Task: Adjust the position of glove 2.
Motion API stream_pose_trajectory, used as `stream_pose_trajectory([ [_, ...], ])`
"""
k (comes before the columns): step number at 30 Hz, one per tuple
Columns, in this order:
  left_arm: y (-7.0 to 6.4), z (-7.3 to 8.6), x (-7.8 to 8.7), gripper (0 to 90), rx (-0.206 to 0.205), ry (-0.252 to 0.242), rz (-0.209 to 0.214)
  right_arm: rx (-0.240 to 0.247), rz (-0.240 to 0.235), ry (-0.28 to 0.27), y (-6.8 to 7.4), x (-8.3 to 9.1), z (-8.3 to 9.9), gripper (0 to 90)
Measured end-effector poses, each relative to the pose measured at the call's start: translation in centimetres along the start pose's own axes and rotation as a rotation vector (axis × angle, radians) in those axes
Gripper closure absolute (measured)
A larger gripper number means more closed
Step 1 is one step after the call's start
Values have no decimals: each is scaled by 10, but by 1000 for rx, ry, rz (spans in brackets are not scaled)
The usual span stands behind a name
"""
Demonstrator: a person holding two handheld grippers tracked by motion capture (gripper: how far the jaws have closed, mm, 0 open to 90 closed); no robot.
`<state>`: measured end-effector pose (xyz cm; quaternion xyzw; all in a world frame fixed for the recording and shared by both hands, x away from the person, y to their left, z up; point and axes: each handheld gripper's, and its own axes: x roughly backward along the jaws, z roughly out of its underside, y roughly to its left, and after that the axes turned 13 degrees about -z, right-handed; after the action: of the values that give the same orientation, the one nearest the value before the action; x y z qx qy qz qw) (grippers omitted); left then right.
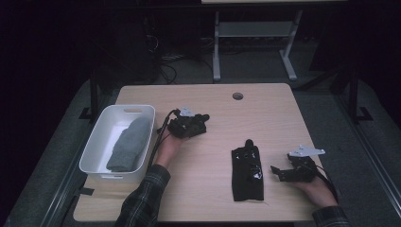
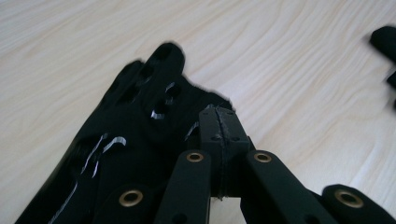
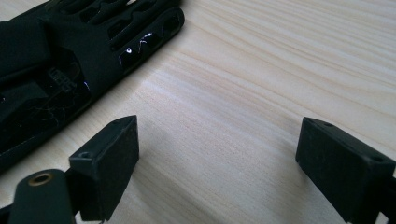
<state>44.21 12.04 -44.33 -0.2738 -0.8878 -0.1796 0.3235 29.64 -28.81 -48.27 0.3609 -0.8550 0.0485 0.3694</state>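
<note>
A black glove [image 1: 247,175] with glossy markings lies flat on the wooden table [image 1: 208,99], fingers pointing away from me. In the right gripper view the same glove [image 3: 56,70] lies at the upper left. My right gripper [image 1: 277,173] rests just right of it, open, with nothing but bare wood between the jaws [image 3: 224,158]. My left gripper [image 1: 201,122] is farther back, near the bin. Its jaws [image 2: 219,123] are shut, and they seem to pinch the edge of a second black glove [image 2: 135,121] that spreads to their left.
A white plastic bin [image 1: 97,146] stands at the table's left edge with a folded grey cloth [image 1: 128,144] inside. A round cable hole [image 1: 238,96] sits near the far edge. A blurred dark object [image 2: 385,42] shows at the upper right of the left gripper view.
</note>
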Motion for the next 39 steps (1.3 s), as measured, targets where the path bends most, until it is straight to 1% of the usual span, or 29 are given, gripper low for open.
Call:
stream_pose_trajectory([
  [2, 3, 0, -5, 895, 3, 0, 8, -1, 1, 0, 0, 0, 0, 132],
  [3, 4, -1, -7, 895, -1, 10, -2, -1, 0, 0, 0, 0, 0, 133],
  [4, 5, -1, -10, 895, 1, 13, -2, -1, 1, -1, 0, 0, 0, 132],
  [5, 6, 0, -12, 895, 10, 10, 9, -1, 1, -1, 0, 0, 0, 133],
  [6, 6, 1, -15, 895, 17, 14, 10, -1, 1, -1, 0, 0, 0, 132],
  [7, 6, 1, -18, 895, 8, 27, 5, -1, 2, -1, 0, 0, 0, 133],
  [9, 5, 5, -23, 895, 13, 44, 11, -2, 2, -1, 0, 0, 0, 132],
  [10, 6, 7, -25, 896, 30, 34, 23, -2, 2, -1, 0, 0, 0, 132],
  [11, 6, 7, -25, 896, 45, 34, 29, -2, 2, -1, 0, 0, 0, 132],
  [13, 5, 7, -25, 896, 36, 34, 33, -2, 2, -1, 0, 0, 0, 132],
  [14, 4, 7, -24, 896, 40, 34, 41, -3, 2, -1, 0, 0, 0, 132],
  [15, 3, 7, -24, 896, 29, 39, 46, -2, 2, -1, 0, 0, 0, 132],
  [17, -3, 8, -23, 896, 33, 33, 62, -3, 3, -1, 0, 0, 0, 132],
  [18, -6, 9, -22, 896, 44, 30, 72, -3, 3, -1, 0, 0, 0, 132],
  [20, -12, 9, -22, 896, 53, 27, 88, -3, 3, -1, 0, 0, 0, 132],
  [22, -20, 9, -22, 896, 64, 17, 110, -3, 3, -1, 0, 0, 0, 132],
  [24, -28, 8, -21, 896, 66, 16, 123, -3, 3, -1, 0, 0, 0, 133],
  [26, -37, 6, -21, 896, 46, 19, 136, -3, 3, -1, 0, 0, 0, 132],
  [27, -41, 5, -20, 896, 26, 27, 143, -3, 3, -1, 0, 0, 0, 132],
  [30, -54, 2, -20, 896, 5, 30, 160, -2, 3, -1, 0, 0, 0, 132],
  [32, -62, 0, -21, 896, 0, 25, 174, -3, 3, -1, 0, 0, 0, 133],
  [33, -65, -1, -20, 896, -6, 32, 182, -3, 3, -1, 0, 0, 0, 133],
  [35, -72, -2, -21, 896, -7, 29, 189, -3, 3, -1, 0, 0, 0, 132],
  [39, -78, -3, -21, 896, -8, 26, 210, -3, 3, -1, 0, 0, 0, 132],
])
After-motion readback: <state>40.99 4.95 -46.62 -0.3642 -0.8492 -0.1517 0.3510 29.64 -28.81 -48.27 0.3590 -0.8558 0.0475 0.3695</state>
